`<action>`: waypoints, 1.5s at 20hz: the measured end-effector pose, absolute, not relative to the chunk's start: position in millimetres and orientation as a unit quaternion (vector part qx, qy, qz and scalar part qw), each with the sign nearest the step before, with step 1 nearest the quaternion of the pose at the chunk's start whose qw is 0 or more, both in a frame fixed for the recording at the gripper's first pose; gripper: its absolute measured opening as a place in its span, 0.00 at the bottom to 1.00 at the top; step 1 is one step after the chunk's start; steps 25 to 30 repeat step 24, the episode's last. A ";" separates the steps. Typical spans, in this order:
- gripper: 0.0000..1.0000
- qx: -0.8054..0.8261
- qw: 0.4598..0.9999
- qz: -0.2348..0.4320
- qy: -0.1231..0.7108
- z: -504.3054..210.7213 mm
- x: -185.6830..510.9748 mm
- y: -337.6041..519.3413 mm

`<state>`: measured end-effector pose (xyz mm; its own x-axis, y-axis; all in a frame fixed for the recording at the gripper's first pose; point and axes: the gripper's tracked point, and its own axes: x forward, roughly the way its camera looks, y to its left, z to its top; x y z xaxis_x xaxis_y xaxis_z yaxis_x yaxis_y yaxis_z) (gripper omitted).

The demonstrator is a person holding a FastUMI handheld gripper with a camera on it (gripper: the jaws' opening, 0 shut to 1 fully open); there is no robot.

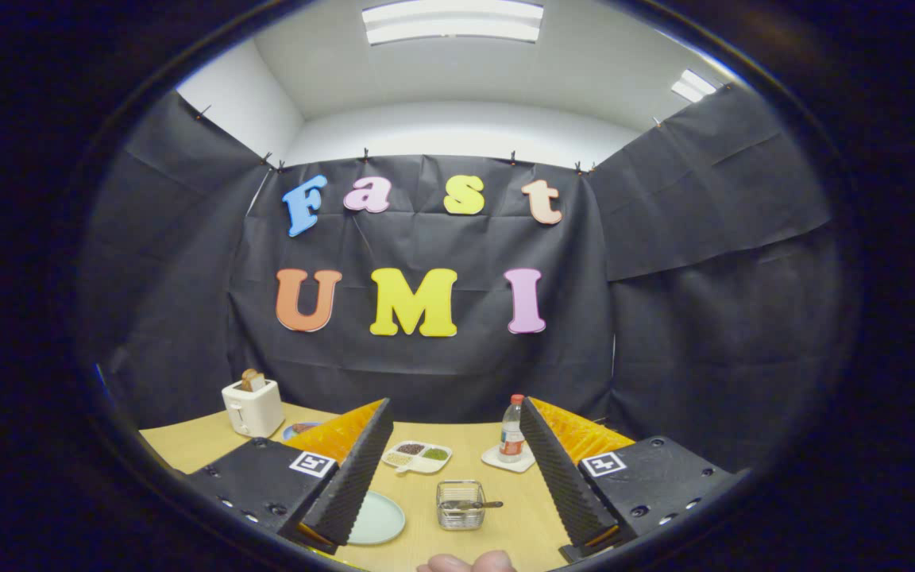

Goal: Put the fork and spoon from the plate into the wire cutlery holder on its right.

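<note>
The wire cutlery holder [460, 505] stands on the wooden table between my fingers, a little ahead of them. A metal utensil [473, 504] lies across its top, handle pointing right; I cannot tell whether it is the fork or the spoon. Left of the holder lies the pale green plate [379, 519], partly hidden by my left finger [350, 485]; what shows of it is bare. My gripper [457, 528] is open, held above the table with nothing between the fingers.
A white divided dish [416, 457] with small heaps of food sits beyond the holder. A bottle [511, 430] stands on a white coaster to the right. A white toaster [252, 407] with bread is at the far left. A person's fingertips [465, 563] show at the table's near edge.
</note>
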<state>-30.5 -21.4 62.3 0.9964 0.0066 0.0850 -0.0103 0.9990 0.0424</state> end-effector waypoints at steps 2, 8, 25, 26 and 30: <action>0.96 0.007 0.999 -0.004 -0.051 61.5 -28.9 -21.2; 0.96 0.032 0.998 -0.002 -0.052 65.8 -24.6 -21.6; 0.96 0.024 0.999 -0.013 -0.046 61.2 -15.4 -24.9; 0.96 0.024 0.999 -0.013 -0.046 61.2 -15.4 -24.9; 0.96 0.024 0.999 -0.013 -0.046 61.2 -15.4 -24.9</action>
